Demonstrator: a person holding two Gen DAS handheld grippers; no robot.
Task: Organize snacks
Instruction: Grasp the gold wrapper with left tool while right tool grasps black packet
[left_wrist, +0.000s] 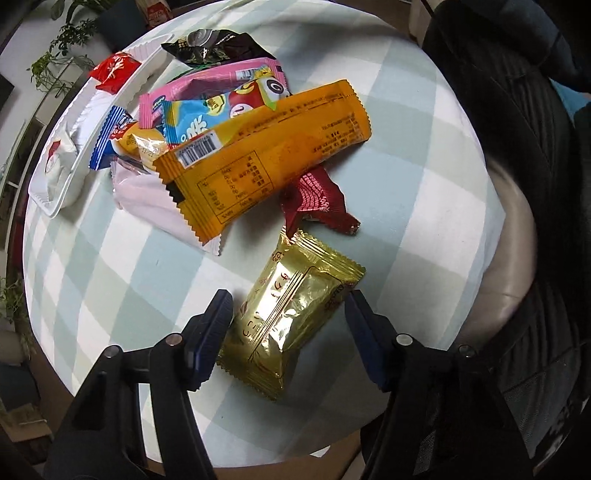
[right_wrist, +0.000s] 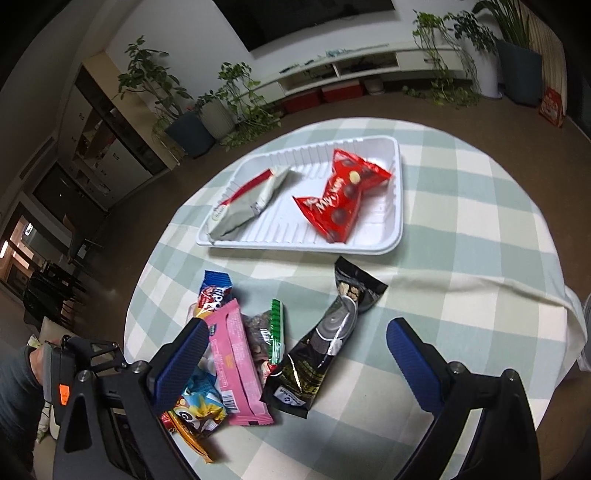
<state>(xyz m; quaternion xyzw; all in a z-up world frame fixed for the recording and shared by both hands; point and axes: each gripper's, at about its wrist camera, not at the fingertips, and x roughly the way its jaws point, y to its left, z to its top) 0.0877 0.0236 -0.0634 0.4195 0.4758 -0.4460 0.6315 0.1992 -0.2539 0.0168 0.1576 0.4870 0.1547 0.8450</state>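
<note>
Straddling the gold packet (left_wrist: 295, 317) just beside the snack pile (left_wrist: 236, 140), the left gripper (left_wrist: 288, 306) stands apart without pressing yet, probably to carry it to the white tray (right_wrist: 397, 206), while the right gripper (right_wrist: 295, 332) hangs wide apart and empty.

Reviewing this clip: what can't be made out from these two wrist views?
- Left wrist view: whether the left gripper pads already press the gold packet; the packet hides the contact.
- Left wrist view: the pale pink packet is mostly covered by the orange packet.
- Right wrist view: the gold packet is absent; the right gripper finger covers part of the pile.
- Left wrist view: white tray contents are small and distorted.
</note>
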